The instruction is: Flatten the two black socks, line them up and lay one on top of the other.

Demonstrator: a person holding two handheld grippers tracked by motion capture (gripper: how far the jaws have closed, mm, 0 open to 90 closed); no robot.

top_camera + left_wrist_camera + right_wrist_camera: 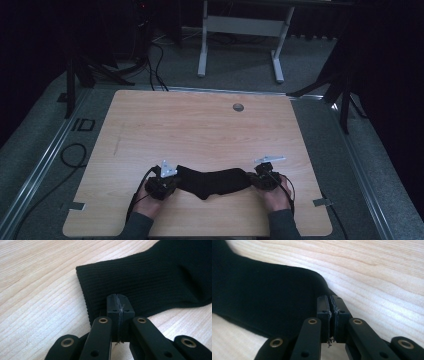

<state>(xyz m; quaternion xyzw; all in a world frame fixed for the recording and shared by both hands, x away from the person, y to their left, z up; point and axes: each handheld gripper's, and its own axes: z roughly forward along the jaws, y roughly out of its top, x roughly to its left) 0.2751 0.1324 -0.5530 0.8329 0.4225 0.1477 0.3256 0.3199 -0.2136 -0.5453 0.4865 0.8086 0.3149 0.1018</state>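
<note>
black sock (214,181) stretched flat across the near edge of the wooden table (200,125), cuff end to the left, toe end to the right. left gripper (169,180) clamped on the ribbed cuff, seen up close in the left gripper view: jaws pressed together on the sock's (140,282) cuff edge, pads meeting with fabric pinched beneath, left gripper (118,305) low over the wood. right gripper (257,179) closed tight at the toe end; in the right gripper view, jaws nearly touching, a sliver of gap, right gripper (331,305) biting the rounded edge of the sock (262,297). both hands low on the tabletop, left hand (150,197) and right hand (277,195) coming in from the near side, sleeves at the bottom edge. small round grommet (238,107) far off near the table's back edge.
</note>
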